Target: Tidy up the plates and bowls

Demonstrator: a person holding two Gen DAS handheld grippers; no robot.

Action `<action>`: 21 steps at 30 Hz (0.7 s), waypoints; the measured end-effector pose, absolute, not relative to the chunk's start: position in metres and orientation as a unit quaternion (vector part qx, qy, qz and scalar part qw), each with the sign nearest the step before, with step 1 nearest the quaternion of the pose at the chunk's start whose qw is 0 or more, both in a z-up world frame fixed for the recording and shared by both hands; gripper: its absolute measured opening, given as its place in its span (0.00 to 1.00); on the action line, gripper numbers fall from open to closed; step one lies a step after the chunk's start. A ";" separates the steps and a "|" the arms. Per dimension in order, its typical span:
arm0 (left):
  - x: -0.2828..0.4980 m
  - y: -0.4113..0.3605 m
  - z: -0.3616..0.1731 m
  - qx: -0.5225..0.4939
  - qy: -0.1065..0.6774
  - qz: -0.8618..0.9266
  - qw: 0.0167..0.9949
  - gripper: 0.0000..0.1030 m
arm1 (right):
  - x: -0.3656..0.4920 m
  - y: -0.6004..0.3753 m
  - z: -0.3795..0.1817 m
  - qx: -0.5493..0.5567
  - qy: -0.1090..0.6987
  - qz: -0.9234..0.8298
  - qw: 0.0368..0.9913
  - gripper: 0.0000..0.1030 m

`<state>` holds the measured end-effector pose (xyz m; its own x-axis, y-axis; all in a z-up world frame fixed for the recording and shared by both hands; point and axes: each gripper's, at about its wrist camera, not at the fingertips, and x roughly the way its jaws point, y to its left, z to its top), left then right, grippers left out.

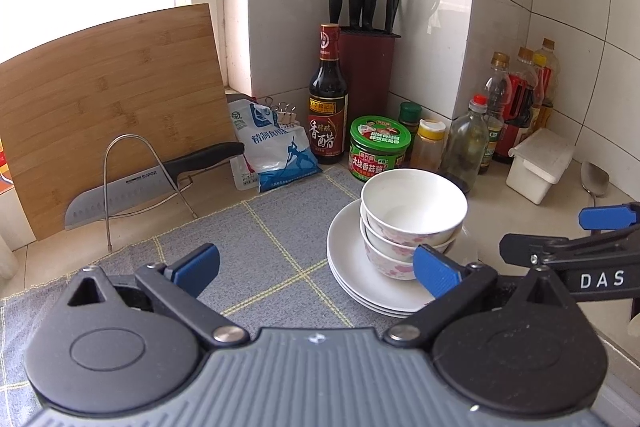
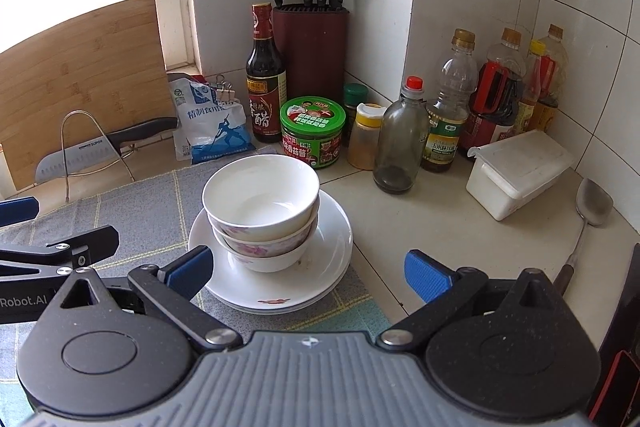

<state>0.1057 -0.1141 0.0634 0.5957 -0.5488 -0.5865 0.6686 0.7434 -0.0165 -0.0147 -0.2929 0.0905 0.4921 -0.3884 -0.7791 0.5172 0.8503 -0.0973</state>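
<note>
Three white bowls (image 1: 412, 215) with pink flowers are nested in a stack on top of a stack of white plates (image 1: 352, 267), which rests on a grey checked mat (image 1: 256, 243). My left gripper (image 1: 316, 271) is open, held low over the mat just left of and in front of the stack. In the right wrist view the bowls (image 2: 260, 207) and plates (image 2: 328, 259) lie straight ahead. My right gripper (image 2: 308, 273) is open too, its blue pads astride the near edge of the plates without touching. Each gripper shows at the edge of the other's view.
Along the tiled wall stand a vinegar bottle (image 1: 328, 99), knife block (image 1: 370, 67), green-lidded jar (image 1: 380, 149), several oil and sauce bottles (image 2: 444, 107) and a white lidded box (image 2: 516, 175). A spoon (image 2: 592, 211) lies at right. A cutting board (image 1: 108, 107), knife rack (image 1: 132, 183) and salt bag (image 1: 276, 151) are at left.
</note>
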 end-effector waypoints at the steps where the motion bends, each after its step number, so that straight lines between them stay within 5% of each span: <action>1: 0.106 -0.114 0.064 0.103 0.290 -0.343 0.887 0.99 | -0.015 -0.293 0.091 0.075 0.430 -0.263 0.861 1.00; 21: 0.106 -0.114 0.064 0.100 0.294 -0.341 0.887 0.99 | -0.014 -0.294 0.092 0.070 0.430 -0.265 0.860 1.00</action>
<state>0.1063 -0.1145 0.0636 0.5937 -0.5467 -0.5905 0.6643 0.7471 -0.0237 -0.0144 -0.2939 0.0921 0.4903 -0.3950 -0.7769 0.5154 0.8502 -0.1069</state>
